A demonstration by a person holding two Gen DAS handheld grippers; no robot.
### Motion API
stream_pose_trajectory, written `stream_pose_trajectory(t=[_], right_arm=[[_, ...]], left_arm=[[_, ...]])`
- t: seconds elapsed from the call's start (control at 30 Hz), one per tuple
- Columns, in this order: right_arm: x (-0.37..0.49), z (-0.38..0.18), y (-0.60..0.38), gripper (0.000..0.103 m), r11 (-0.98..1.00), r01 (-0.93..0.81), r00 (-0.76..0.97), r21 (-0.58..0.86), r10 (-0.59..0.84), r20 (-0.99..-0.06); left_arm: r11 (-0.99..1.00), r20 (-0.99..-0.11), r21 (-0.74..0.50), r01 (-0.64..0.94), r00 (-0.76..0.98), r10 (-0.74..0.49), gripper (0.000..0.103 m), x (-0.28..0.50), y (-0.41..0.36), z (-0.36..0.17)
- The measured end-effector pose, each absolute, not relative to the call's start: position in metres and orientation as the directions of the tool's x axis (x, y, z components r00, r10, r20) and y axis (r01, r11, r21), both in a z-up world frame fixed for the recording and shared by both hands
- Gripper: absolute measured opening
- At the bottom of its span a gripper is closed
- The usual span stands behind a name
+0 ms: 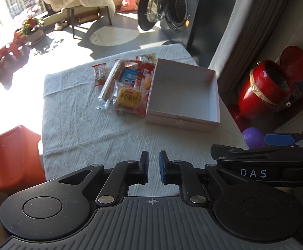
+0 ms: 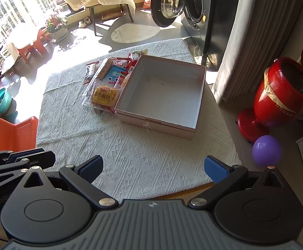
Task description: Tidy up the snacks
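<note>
The table [image 2: 130, 156] lies ahead of both sets of fingers; the empty box [image 2: 161, 95] sits beyond, snacks [image 2: 106, 83] piled touching its left wall. Nothing is packed yet. The right gripper [image 2: 153, 167] gapes wide, the left gripper [image 1: 153, 166] is narrow and empty; next, I judge, reach forward for a packet.

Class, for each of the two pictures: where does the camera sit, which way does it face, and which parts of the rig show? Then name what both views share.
Left wrist: on the left gripper, facing forward over the table at the snack pile and empty box; its narrow-set fingers and the right gripper's side show.
Right wrist: on the right gripper, facing likewise; wide-open fingers show.
Shared: snacks, box, washing machine, purple ball.
</note>
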State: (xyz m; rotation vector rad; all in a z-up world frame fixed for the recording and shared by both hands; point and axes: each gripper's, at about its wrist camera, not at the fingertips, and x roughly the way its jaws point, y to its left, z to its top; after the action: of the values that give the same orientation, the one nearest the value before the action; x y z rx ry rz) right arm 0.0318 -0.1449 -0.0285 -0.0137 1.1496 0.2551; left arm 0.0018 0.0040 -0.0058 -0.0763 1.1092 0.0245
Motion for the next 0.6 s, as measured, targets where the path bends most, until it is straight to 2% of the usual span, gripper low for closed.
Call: stream_pose_trajectory(t=[0.6], right_arm=[[0.0295,-0.0274,-0.1403,0.103,0.97,-0.214,0.381,0.117,0.193,-0.904]], left_arm=[[0.997,-0.897,-0.05,-0.066,0.443,-0.016,0.015,0.0016,0.0046,-0.005]])
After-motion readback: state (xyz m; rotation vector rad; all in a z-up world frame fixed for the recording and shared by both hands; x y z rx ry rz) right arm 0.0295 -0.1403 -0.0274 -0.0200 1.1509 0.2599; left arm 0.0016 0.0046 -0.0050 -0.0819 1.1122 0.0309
